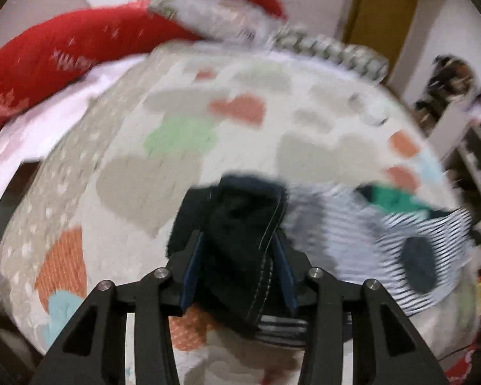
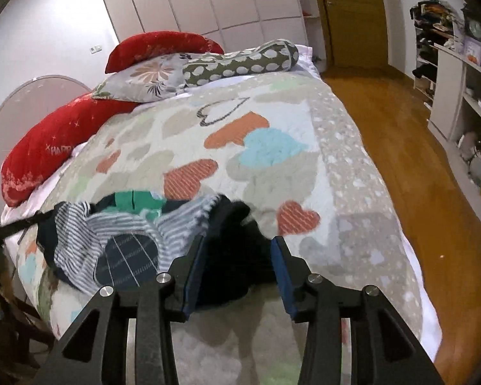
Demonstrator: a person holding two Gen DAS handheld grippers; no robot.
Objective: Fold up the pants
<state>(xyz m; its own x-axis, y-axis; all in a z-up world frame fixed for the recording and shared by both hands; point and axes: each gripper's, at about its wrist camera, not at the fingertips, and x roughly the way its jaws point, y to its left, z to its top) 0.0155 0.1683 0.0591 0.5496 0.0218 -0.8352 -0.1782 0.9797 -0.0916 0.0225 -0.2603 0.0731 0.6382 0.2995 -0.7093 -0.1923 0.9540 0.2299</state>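
The pants point(image 1: 243, 224) are dark navy with light stitching. In the left wrist view my left gripper point(image 1: 240, 240) is shut on a bunched fold of them, held above the bed quilt point(image 1: 163, 134); the view is motion-blurred. In the right wrist view my right gripper point(image 2: 237, 247) holds its jaws apart with dark pants cloth point(image 2: 237, 256) between the blue pads point(image 2: 280, 272); the pads do not visibly press it. A blue-and-white striped garment point(image 2: 118, 234) with a dark patch lies just left of the pants, over a green piece point(image 2: 134, 200).
The bed carries a heart-patterned quilt point(image 2: 272, 160), red pillows point(image 2: 41, 147), a floral pillow point(image 2: 144, 80) and a spotted bolster point(image 2: 240, 62) at the far end. Wooden floor point(image 2: 417, 166) and shelves point(image 2: 458, 96) lie to the right. The striped garment also shows in the left wrist view point(image 1: 400, 250).
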